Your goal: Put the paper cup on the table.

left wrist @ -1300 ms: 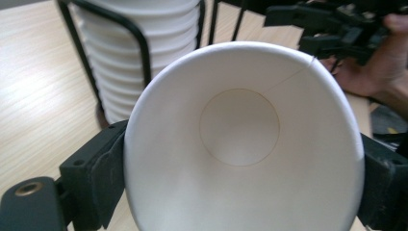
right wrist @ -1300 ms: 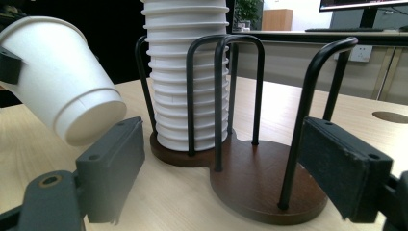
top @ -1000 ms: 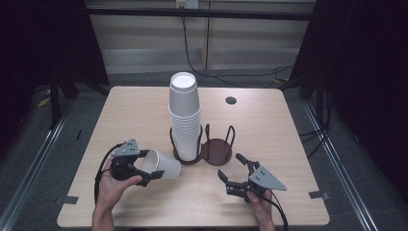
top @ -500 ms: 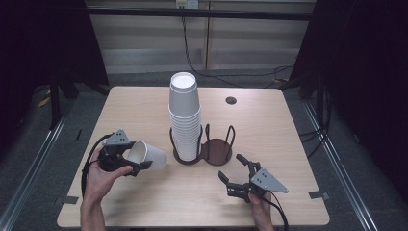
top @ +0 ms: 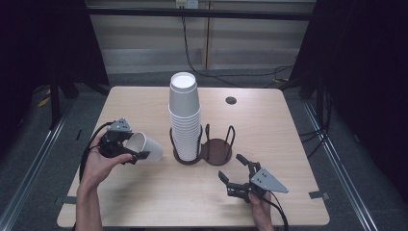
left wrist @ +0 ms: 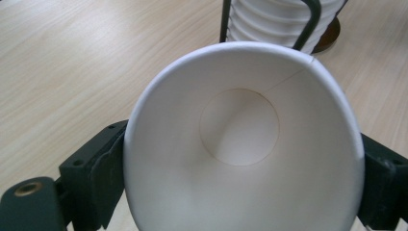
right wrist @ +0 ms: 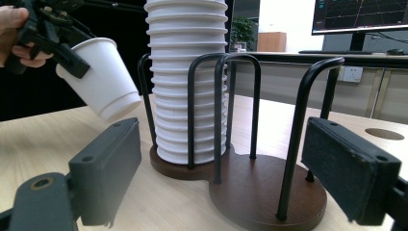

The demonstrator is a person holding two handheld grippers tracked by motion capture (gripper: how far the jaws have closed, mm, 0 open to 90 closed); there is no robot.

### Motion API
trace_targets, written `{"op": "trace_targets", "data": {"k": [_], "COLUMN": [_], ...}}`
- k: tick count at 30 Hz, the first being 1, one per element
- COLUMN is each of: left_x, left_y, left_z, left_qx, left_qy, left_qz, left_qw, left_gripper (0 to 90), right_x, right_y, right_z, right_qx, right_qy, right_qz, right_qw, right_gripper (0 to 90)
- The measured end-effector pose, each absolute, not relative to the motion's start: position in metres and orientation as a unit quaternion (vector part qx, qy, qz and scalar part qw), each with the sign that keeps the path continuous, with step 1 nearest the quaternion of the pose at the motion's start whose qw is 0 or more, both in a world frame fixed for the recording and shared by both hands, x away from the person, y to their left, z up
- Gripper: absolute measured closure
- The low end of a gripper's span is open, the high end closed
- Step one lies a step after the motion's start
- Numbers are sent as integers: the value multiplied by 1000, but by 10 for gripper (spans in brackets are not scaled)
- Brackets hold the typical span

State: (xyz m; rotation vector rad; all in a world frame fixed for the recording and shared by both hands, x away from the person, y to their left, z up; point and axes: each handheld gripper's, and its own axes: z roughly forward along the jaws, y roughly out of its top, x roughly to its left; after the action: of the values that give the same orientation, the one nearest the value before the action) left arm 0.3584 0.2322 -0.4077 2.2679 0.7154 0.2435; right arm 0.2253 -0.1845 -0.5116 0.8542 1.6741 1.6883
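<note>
High view: left tongs [top: 132, 150] clamp a blank paper cup [top: 144, 147]; right tongs [top: 235, 175] gape empty.

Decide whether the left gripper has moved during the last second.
Yes. The left gripper, clamping the single cup, drew leftward, away from the cup holder.

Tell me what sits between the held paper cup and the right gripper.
In the high view, bare tabletop lies between the paper cup in the left gripper and the open right gripper; the cup holder stands just beyond that line.
</note>
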Motion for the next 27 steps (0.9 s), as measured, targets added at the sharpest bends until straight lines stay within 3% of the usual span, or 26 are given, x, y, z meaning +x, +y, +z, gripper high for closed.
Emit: {"op": "trace_targets", "data": {"k": [14, 27], "left_x": [389, 403], "left_y": [220, 215], "left_z": [-402, -400], "left_qx": [916, 925], "left_qy": [263, 265], "left_qz": [101, 95], "left_qw": [286, 256], "left_gripper": [94, 92], "right_x": [225, 225], "right_y": [-184, -184], "right_z": [-512, -512], "right_qx": [323, 322], "right_qy": [631, 632], "right_qz": [637, 637], "right_qw": [302, 302], "right_gripper": [134, 132]}}
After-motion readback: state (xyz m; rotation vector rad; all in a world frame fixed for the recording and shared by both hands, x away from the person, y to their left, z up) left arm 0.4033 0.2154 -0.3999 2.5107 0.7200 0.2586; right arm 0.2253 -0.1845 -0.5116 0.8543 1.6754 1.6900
